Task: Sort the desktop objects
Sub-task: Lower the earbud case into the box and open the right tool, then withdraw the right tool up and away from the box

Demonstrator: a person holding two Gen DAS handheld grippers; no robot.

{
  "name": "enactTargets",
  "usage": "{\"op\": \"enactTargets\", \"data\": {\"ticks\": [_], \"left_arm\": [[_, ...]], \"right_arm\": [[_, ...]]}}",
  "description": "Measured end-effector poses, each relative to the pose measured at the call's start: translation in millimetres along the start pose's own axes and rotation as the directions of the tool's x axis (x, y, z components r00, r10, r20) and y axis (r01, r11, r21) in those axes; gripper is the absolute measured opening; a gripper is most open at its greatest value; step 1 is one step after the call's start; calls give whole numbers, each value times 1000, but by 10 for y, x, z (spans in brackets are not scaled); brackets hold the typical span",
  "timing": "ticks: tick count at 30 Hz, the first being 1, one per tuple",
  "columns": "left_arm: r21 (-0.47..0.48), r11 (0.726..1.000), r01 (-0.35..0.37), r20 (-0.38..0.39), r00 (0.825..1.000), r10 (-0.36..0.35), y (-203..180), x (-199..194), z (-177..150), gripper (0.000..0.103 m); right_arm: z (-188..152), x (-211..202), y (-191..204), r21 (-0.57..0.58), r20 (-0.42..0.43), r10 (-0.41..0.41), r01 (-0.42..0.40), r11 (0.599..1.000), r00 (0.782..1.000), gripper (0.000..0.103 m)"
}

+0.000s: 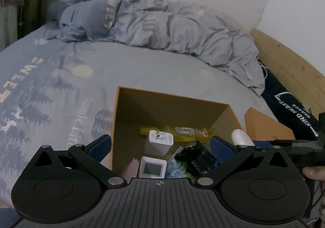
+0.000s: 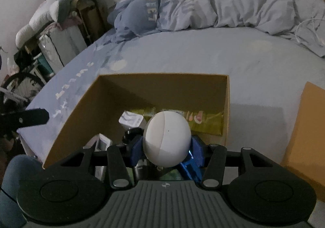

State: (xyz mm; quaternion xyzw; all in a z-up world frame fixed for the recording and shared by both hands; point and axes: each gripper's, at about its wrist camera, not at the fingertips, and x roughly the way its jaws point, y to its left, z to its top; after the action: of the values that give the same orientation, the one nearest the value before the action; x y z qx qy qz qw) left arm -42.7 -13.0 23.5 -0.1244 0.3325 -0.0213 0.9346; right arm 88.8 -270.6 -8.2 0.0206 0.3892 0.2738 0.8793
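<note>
White egg-shaped mouse [image 2: 167, 138] (long axis upright) sits clamped in right gripper [image 2: 166, 146]; left gripper [image 1: 160, 144] gapes wide.

The white egg-shaped object [image 2: 167, 139] hides part of the yellow snack packet [image 2: 205, 121] and the black item [image 2: 132, 133] behind it in the open brown cardboard box [image 2: 162, 87]. The left tool's body covers the lower end of the small white screen device [image 1: 152, 168]. The packet's print is too blurred to read.
</note>
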Motion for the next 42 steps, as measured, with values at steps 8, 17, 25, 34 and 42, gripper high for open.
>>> {"op": "enactTargets", "data": {"ticks": [8, 17, 25, 34, 42], "left_arm": [[63, 998, -29, -32, 999, 31, -101, 163, -179, 103], [152, 988, -25, -39, 999, 31, -220, 310, -214, 103], [137, 990, -18, -74, 997, 28, -172, 380, -244, 103], [136, 991, -12, -102, 994, 26, -190, 422, -266, 103], [143, 990, -17, -101, 994, 32, -214, 411, -274, 103]], "right_arm": [[-128, 100, 35, -21, -31, -1, 0, 1000, 1000, 50], [-245, 197, 110, -52, -83, -10, 6, 999, 996, 50], [-259, 306, 106, -75, -116, -40, 31, 997, 992, 47], [-270, 316, 98, -96, -108, -56, 45, 994, 993, 45], [-264, 290, 80, -77, -101, -34, 27, 997, 994, 60]]}}
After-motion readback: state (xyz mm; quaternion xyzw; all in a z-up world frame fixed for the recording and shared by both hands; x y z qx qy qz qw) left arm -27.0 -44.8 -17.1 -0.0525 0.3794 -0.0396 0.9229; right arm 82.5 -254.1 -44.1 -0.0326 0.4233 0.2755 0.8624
